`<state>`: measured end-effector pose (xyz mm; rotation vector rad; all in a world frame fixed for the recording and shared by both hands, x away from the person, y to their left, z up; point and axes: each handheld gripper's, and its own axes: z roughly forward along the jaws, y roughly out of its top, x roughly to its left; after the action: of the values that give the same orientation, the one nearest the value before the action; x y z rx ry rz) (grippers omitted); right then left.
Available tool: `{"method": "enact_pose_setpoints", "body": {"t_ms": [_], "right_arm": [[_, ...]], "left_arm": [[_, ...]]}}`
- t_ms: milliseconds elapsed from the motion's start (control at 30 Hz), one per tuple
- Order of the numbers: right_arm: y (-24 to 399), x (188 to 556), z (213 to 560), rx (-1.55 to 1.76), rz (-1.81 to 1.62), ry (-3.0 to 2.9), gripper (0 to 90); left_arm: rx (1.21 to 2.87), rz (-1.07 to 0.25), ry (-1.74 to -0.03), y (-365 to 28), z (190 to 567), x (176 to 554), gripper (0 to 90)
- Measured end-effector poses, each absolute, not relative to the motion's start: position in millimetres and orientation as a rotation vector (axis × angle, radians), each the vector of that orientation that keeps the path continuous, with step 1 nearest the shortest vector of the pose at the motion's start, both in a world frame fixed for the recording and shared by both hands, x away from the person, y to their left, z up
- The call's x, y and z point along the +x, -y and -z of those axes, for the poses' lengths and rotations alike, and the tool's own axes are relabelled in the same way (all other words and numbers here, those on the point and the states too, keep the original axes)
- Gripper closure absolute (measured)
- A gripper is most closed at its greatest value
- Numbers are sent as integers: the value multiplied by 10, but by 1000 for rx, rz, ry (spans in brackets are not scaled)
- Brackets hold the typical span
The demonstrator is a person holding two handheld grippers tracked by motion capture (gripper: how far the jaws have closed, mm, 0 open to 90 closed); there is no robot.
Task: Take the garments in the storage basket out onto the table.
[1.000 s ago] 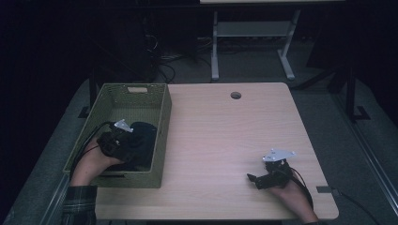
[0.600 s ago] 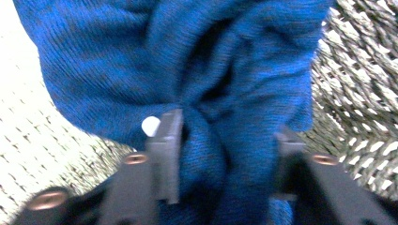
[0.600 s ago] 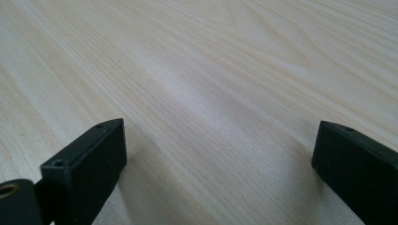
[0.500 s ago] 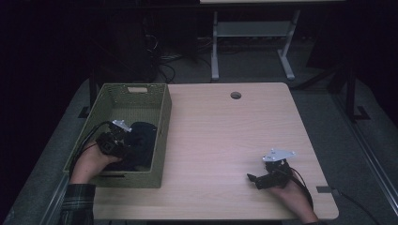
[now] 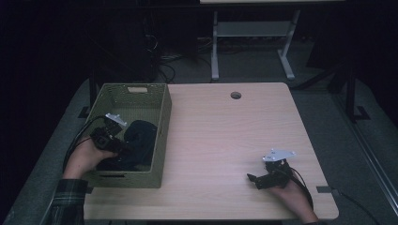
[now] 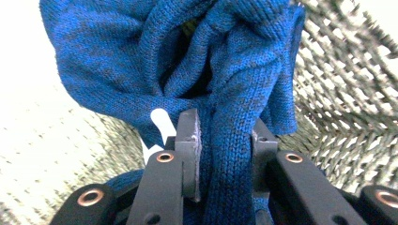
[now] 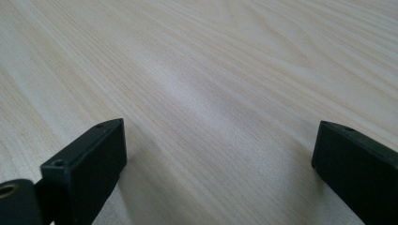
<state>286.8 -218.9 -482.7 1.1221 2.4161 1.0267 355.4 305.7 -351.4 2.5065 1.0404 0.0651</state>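
The room beyond the far edge of the worktop [image 5: 225,136] is very dark in the high view, so the frame legs and cables on the floor there are hard to make out, and both forearms are cut off by the near edge of that picture. The pale wooden worktop carries a woven olive basket [image 5: 162,133] on its left side, with its near left corner partly covered by the person's left hand [image 5: 84,157]. Inside the basket lies a dark blue knitted garment [image 5: 141,136], bunched toward the near end; in the high view it reads almost black and its shape is unclear, while the left gripper view shows the blue knit [image 6: 141,56] in loose folds against the basket's mesh wall [image 6: 338,84]. The left tongs [image 5: 123,144] reach down into the basket, and their jaws have just been closing; a fold of the knit now stands pinched between the two pads [image 6: 189,140], so they are gripping the garment. A small white piece shows behind the left pad, too hidden to identify. The right tongs [image 5: 252,178] rest on the near right part of the worktop, well apart from the basket, pointing left, with the jaws spread wide over bare wood [image 7: 211,84] and nothing between them
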Motion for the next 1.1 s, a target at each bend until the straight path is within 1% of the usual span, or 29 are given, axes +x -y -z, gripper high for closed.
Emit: {"method": "enact_pose_setpoints", "body": {"t_ms": [667, 833, 1100], "right_arm": [[2189, 2868, 4827, 1121, -1025, -2417, 32], [2189, 2868, 4826, 1121, -1025, -2417, 32], [2189, 2868, 4826, 1121, -1025, -2417, 32]], "left_arm": [[2468, -153, -1020, -3175, 2841, 3620, 732], [2443, -145, -995, -3189, 2692, 3630, 732], [2452, -150, -980, -3148, 2494, 3641, 732]]}}
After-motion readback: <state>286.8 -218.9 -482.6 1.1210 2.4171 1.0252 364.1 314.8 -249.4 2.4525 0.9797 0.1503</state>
